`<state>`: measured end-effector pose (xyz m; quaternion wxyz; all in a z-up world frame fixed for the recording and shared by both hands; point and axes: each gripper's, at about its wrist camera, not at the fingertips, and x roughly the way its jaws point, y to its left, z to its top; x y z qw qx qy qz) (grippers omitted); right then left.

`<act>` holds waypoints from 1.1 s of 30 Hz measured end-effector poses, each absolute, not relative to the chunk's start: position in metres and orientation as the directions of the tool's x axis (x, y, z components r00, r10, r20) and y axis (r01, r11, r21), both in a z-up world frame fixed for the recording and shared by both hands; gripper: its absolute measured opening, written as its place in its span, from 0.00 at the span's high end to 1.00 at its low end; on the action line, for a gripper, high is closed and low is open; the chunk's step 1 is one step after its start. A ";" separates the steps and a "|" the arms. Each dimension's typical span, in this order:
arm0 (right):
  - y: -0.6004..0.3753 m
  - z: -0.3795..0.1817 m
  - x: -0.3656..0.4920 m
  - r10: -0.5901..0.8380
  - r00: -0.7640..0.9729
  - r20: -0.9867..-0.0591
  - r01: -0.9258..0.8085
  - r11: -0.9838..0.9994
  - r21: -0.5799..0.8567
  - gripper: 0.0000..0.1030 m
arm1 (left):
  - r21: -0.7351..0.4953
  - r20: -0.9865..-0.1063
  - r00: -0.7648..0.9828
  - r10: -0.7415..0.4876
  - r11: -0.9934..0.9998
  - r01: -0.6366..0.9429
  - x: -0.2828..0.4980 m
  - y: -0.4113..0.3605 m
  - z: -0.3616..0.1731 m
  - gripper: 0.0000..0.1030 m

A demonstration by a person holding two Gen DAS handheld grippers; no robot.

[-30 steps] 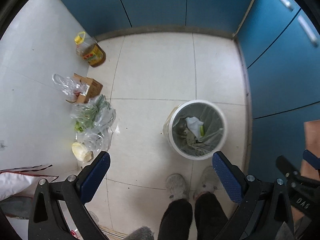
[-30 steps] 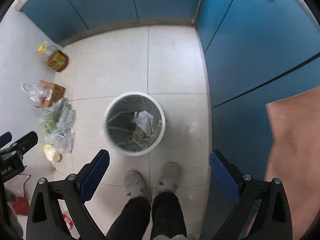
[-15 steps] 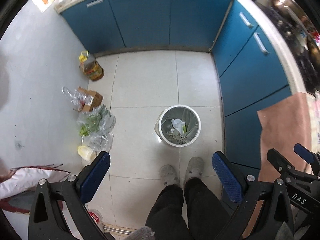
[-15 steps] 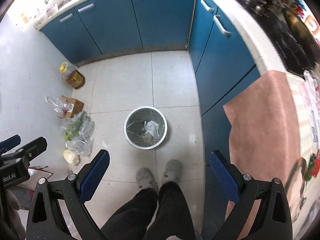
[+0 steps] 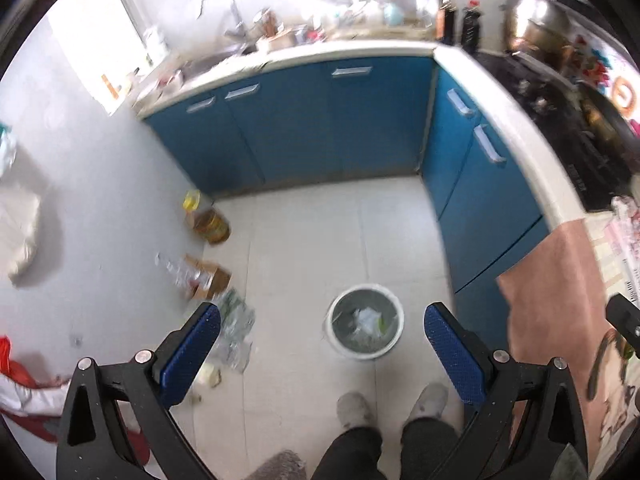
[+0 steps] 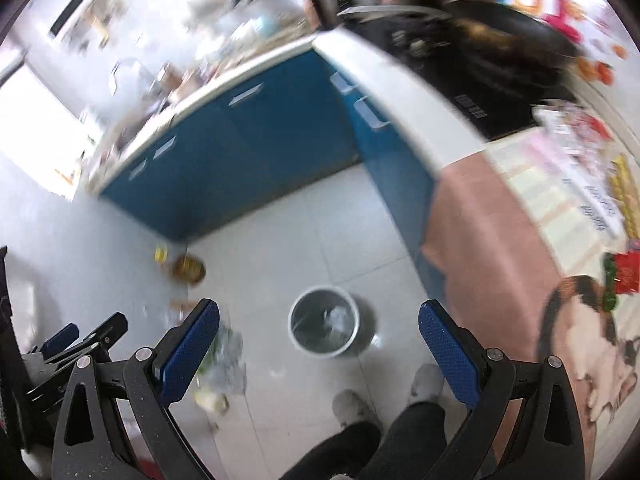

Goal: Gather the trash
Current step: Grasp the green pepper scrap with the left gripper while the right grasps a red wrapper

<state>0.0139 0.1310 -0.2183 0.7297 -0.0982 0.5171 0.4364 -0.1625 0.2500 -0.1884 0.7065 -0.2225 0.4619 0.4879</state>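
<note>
A white trash bin (image 5: 365, 327) with paper and scraps inside stands on the tiled floor far below; it also shows in the right wrist view (image 6: 325, 327). My left gripper (image 5: 322, 344) is open and empty, high above the floor. My right gripper (image 6: 319, 340) is open and empty, also high up. The right view is blurred. The left gripper's body (image 6: 76, 340) shows at the left edge of the right wrist view.
An oil bottle (image 5: 208, 222), a cardboard box (image 5: 208, 278) and clear plastic bags (image 5: 236, 332) lie along the left wall. Blue cabinets (image 5: 320, 120) line the back and right. A pink-covered counter (image 5: 560, 292) is at right. The person's feet (image 5: 392, 404) stand below.
Both grippers have risen well above the floor and tilted up. The bin looks much smaller and the countertop, sink and stove have come into view. Both stay open.
</note>
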 end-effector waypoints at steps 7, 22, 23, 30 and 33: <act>0.023 -0.211 0.135 0.477 0.224 -0.850 -0.492 0.808 0.324 0.02 | 0.082 -0.892 0.211 0.400 0.602 -0.794 -0.037 0.206 -0.181 0.00; -0.227 -0.317 0.324 0.252 0.222 -0.942 0.014 0.965 0.261 0.37 | -0.155 -0.988 0.058 -0.144 0.942 -0.299 0.254 -0.024 -0.323 0.17; -0.230 -0.320 0.323 0.250 0.216 -0.944 0.023 0.965 0.261 0.37 | -0.158 -0.987 0.038 -0.154 0.943 -0.293 0.261 -0.030 -0.332 0.20; -0.247 -0.351 0.322 0.310 0.157 -0.938 0.051 0.946 0.321 0.37 | -0.097 -0.995 0.034 -0.091 0.968 -0.230 0.275 -0.051 -0.343 0.84; -0.234 -0.357 0.325 0.362 0.145 -0.921 -0.016 0.931 0.364 0.37 | -0.042 -0.999 0.042 -0.033 0.974 -0.221 0.267 -0.043 -0.334 0.85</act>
